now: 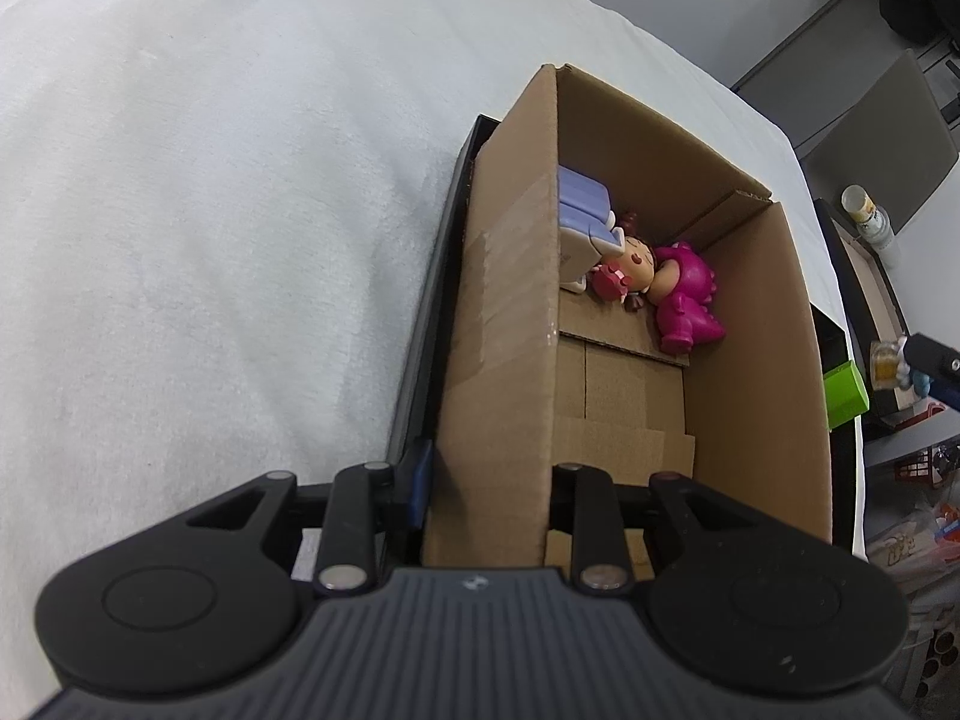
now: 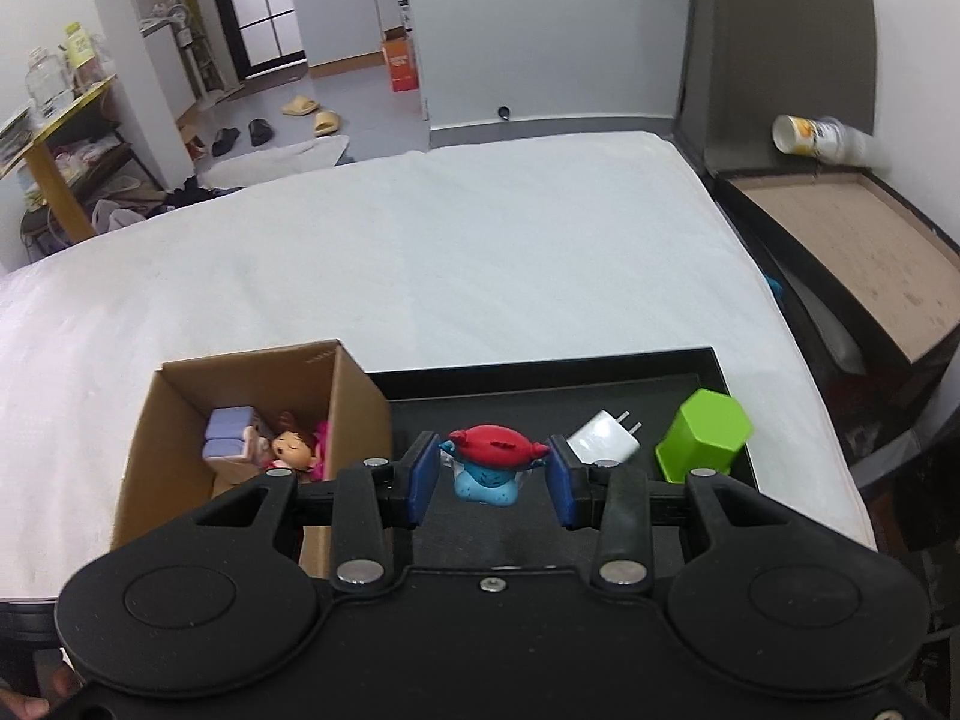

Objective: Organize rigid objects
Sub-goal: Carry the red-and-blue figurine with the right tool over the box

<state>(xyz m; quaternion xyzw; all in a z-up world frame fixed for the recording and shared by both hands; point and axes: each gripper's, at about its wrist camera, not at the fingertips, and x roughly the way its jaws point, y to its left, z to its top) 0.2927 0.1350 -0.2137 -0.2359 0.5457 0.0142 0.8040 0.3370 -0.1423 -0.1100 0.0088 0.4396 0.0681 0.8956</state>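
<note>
My left gripper is shut on the near left wall of an open cardboard box; its left blue pad presses the outside. Inside the box lie a pink-suited doll and a lilac-and-white item. My right gripper is shut on a small blue figurine with a red hat, held above the black tray just right of the box. On the tray rest a white plug charger and a green hexagonal block.
The box and tray sit on a white bed. Right of the bed stands a dark side unit with a tipped cup on it. A cluttered floor and shelves lie beyond the bed's far edge.
</note>
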